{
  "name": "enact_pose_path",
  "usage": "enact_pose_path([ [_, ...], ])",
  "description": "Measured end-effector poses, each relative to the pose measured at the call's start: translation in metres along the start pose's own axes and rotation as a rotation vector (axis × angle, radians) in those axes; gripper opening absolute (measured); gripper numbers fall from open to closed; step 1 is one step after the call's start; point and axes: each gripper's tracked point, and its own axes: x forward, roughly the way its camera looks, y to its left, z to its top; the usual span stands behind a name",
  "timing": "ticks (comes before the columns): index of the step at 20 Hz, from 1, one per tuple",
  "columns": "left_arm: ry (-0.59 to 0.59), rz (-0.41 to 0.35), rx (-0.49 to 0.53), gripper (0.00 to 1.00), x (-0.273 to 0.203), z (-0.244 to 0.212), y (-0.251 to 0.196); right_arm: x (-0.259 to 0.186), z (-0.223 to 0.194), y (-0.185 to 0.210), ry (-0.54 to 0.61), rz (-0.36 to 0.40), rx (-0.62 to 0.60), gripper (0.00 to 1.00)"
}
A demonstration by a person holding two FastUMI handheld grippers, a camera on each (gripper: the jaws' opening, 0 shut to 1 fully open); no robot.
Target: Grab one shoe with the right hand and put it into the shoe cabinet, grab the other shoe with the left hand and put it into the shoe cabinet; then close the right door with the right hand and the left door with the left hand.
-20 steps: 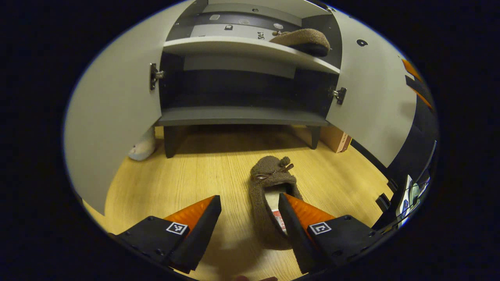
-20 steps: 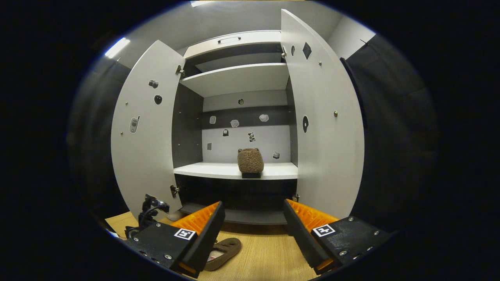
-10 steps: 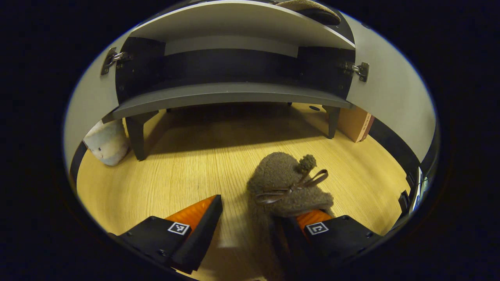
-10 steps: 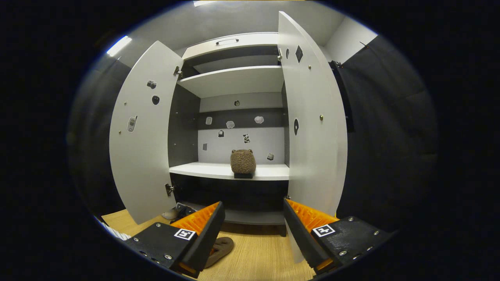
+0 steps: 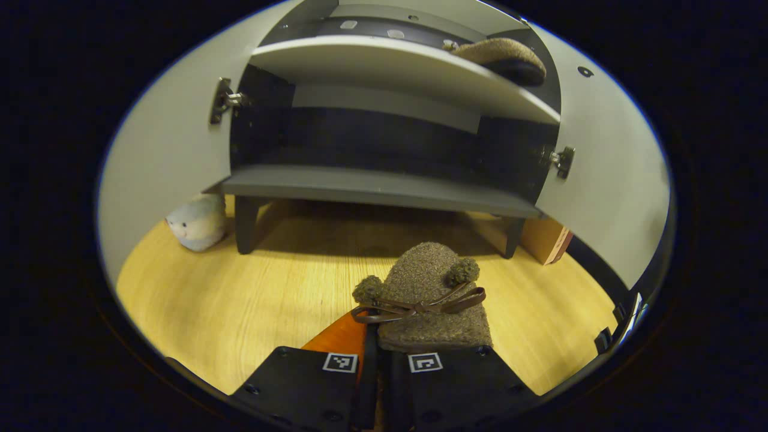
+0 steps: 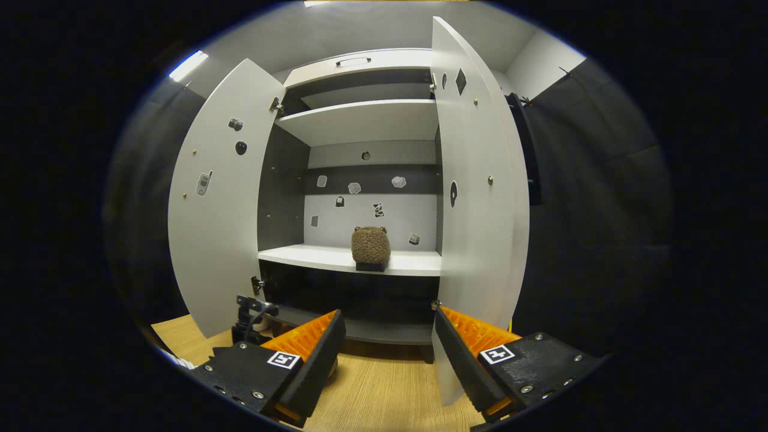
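**Left jaws clamped on second slipper**

Left gripper jaws closed on the brown slipper, toe pointing at the shoe cabinet, above the wooden floor. Right gripper jaws spread wide, holding nothing. Farther off, both doors open; other slipper resting on the middle shelf.

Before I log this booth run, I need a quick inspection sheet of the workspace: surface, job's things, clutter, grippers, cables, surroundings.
Surface: wood floor, bare in front of the cabinet.
Job's things: one slipper on the middle shelf; other slipper in the left gripper; both doors open.
Clutter: plush toy by the cabinet leg; cardboard box.
Grippers: left shut on the slipper; right gripper open, empty.
Cables: nothing seen.
Surroundings: dark booth wall.
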Motion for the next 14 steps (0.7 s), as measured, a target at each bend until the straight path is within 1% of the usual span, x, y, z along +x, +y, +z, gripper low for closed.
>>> enact_pose_path([
  [3, -0.144, 0.012, 0.004, 0.17, -0.057, 0.069, 0.006, 0.000, 0.000, 0.006, -0.001, 0.010, 0.007, 0.93],
  [4, -0.197, 0.029, -0.004, 0.18, -0.075, 0.095, 0.012, 0.000, 0.001, 0.007, -0.003, 0.010, 0.010, 0.93],
  [6, -0.269, 0.051, -0.041, 0.16, -0.103, 0.145, 0.021, 0.001, 0.001, 0.010, -0.005, 0.011, 0.024, 0.93],
  [7, -0.299, 0.049, -0.059, 0.17, -0.115, 0.172, 0.023, 0.001, 0.001, 0.012, -0.005, 0.015, 0.030, 0.94],
  [9, -0.368, 0.002, -0.075, 0.17, -0.136, 0.230, 0.017, 0.001, 0.004, 0.015, -0.012, 0.017, 0.034, 0.93],
  [10, -0.394, -0.013, -0.071, 0.17, -0.142, 0.261, 0.014, 0.000, 0.005, 0.015, -0.016, 0.017, 0.030, 0.93],
  [11, -0.408, -0.008, -0.067, 0.15, -0.147, 0.291, 0.014, -0.001, 0.006, 0.015, -0.018, 0.013, 0.027, 0.93],
  [12, -0.411, -0.002, -0.066, 0.17, -0.149, 0.320, 0.014, -0.002, 0.007, 0.016, -0.020, 0.012, 0.029, 0.94],
  [13, -0.415, 0.000, -0.065, 0.16, -0.144, 0.319, 0.009, -0.004, 0.008, 0.016, -0.024, 0.011, 0.032, 0.94],
  [14, -0.430, 0.002, -0.068, 0.17, -0.137, 0.351, 0.010, -0.005, 0.009, 0.016, -0.029, 0.008, 0.034, 0.93],
])
